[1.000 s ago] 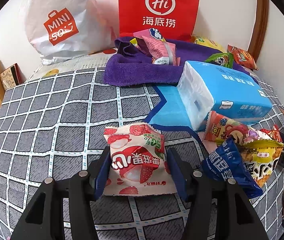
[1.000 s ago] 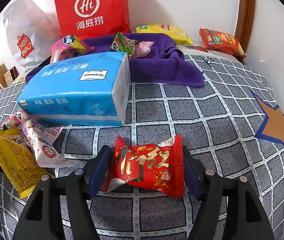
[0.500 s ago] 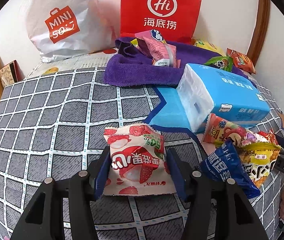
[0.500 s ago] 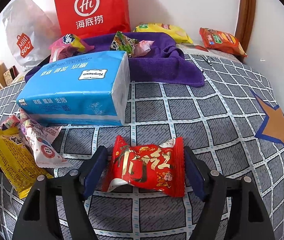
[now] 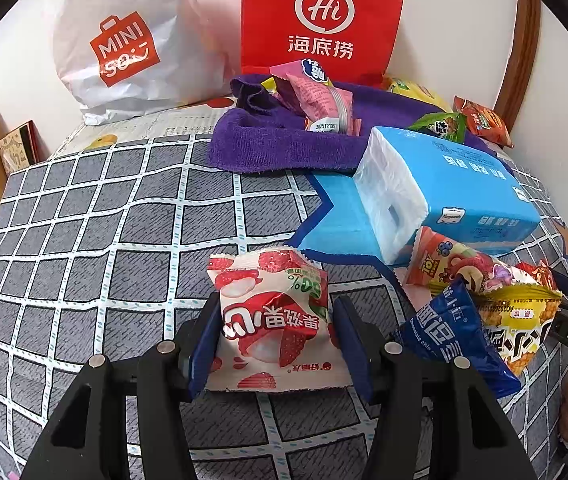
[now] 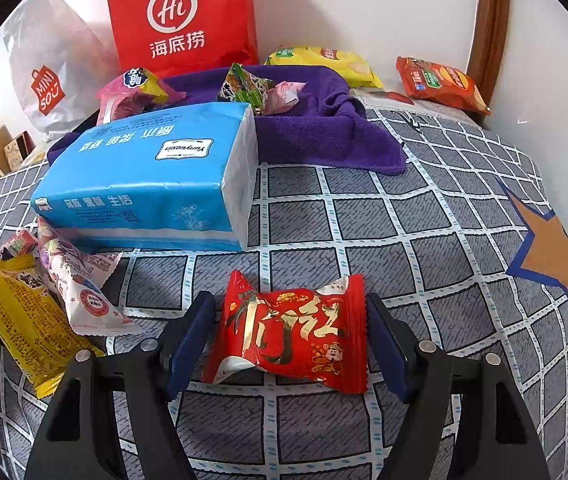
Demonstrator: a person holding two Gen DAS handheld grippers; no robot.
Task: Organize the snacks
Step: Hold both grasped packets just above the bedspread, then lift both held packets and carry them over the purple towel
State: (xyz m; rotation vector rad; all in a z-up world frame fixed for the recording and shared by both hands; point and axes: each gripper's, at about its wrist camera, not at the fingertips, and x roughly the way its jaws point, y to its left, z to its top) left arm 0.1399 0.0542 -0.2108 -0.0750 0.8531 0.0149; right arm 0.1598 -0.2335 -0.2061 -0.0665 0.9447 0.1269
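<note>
While the left gripper (image 5: 275, 334) clamps a white strawberry snack packet (image 5: 270, 320) above the grey checked bedspread (image 5: 84, 220), the right gripper (image 6: 288, 338) stands wide around a red candy packet (image 6: 291, 332) lying on that bedspread, its fingers apart from the wrapper. Just beyond sits a blue tissue pack (image 6: 152, 176); far off, a purple towel (image 6: 323, 132) carries more snacks.

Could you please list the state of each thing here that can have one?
Left hand-held gripper: shut on strawberry snack packet.
Right hand-held gripper: open around red candy packet, which lies on the checked cloth.
Blue tissue pack: sealed, lying flat.
Purple towel: rumpled.
</note>
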